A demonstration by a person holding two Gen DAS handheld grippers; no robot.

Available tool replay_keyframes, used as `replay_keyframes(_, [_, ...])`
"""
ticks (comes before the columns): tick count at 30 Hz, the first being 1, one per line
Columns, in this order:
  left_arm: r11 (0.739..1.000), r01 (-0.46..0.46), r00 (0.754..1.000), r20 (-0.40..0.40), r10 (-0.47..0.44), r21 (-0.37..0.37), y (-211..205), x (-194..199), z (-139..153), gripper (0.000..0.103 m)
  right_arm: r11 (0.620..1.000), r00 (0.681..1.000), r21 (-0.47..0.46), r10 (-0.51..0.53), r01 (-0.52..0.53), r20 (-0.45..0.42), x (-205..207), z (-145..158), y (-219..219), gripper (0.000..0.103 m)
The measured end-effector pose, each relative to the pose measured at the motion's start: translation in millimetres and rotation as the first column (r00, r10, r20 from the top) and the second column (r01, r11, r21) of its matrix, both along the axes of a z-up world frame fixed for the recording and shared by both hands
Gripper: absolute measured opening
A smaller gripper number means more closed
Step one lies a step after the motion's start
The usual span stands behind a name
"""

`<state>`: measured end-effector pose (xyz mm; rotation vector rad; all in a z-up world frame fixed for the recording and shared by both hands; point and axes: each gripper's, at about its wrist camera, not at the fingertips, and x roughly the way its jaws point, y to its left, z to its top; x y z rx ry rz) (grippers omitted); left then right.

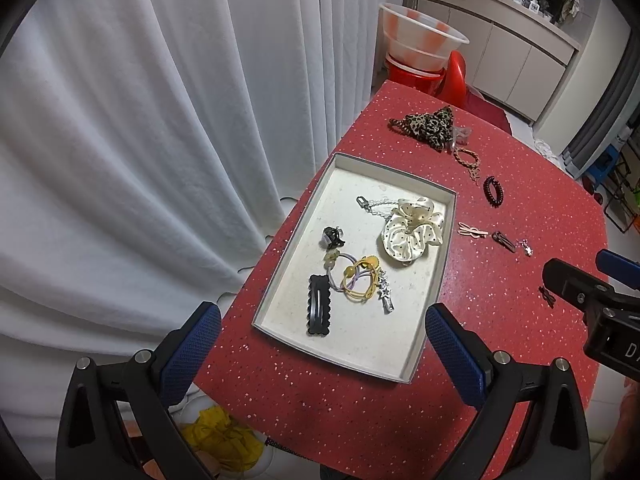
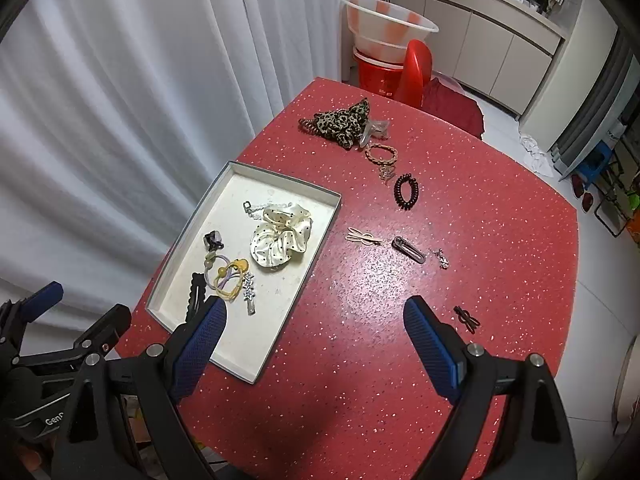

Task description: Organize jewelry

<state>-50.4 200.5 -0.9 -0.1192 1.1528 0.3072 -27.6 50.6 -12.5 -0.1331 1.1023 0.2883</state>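
A white tray [image 1: 424, 344] [image 2: 236, 354] lies on the red table [image 1: 500, 200] [image 2: 480, 200]. It holds a cream dotted scrunchie [image 1: 412, 234] [image 2: 280, 240], a black snap clip [image 1: 318, 310], yellow and purple hair ties [image 1: 358, 278] [image 2: 224, 276], a star clip [image 2: 249, 290] and a chain. Loose on the table are a leopard scrunchie [image 2: 344, 122], a dark coil tie [image 2: 406, 191], a gold clip [image 2: 363, 237], a dark clip [image 2: 408, 249] and a small black clip [image 2: 466, 317]. My left gripper [image 1: 324, 348] is open above the tray's near end. My right gripper [image 2: 316, 344] is open above bare table, right of the tray.
A white curtain [image 1: 140, 140] hangs to the left of the table. A red chair [image 2: 416, 68] and stacked basins [image 2: 384, 36] stand beyond the far edge. Kitchen cabinets [image 2: 500, 52] line the back wall. Something yellow [image 1: 220, 440] lies on the floor below the near edge.
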Motion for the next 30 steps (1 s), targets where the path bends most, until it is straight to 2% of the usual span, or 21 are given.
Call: replay_keyframes(30, [1.0,-0.008,1.0,-0.004,0.008,0.012,3.4,-2.0,0.8,0.102,1.0,1.0,0.002,0.001,-0.001,-0.001,-0.6,-0.4,0.1,0.092])
